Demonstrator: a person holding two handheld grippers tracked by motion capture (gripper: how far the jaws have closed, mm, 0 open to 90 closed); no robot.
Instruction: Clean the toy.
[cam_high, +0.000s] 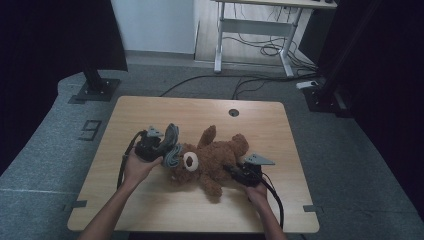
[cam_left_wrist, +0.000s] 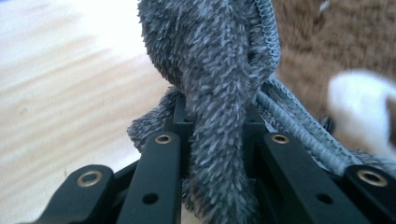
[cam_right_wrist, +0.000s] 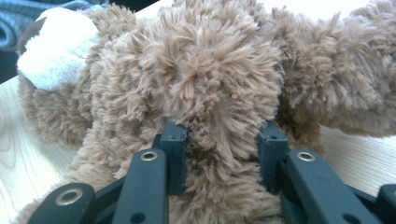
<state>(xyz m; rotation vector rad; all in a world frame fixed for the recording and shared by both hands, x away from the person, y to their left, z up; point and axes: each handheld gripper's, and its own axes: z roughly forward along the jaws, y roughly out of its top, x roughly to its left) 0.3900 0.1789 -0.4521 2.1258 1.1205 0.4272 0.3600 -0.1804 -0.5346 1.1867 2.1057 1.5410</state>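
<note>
Wooden table (cam_high: 150, 210), seen from above, with a brown teddy bear (cam_high: 212, 162) lying on its back across the middle. Its long axis runs from the head, beside the left gripper (cam_high: 159, 148), to the legs, up and away from the right gripper (cam_high: 240, 172); its white muzzle (cam_high: 190, 160) faces up.

The right gripper is clamped on a plush limb at the bear's right-hand flank, fur bulging between the jaws in the right gripper view (cam_right_wrist: 222, 140); it appears to pin the toy in place.

The left gripper is closed on a bunched grey towel (cam_high: 171, 145), the terry folds pinched between its jaws (cam_left_wrist: 219, 116). The bear's head lies directly ahead of this gripper, touching or just beside the cloth's far edge, so the left hand is the nearer one to the face.

Judged next move: carry the cloth forward onto the head. Nothing stands between cloth and head; the rest of the tabletop near either gripper is bare.
</note>
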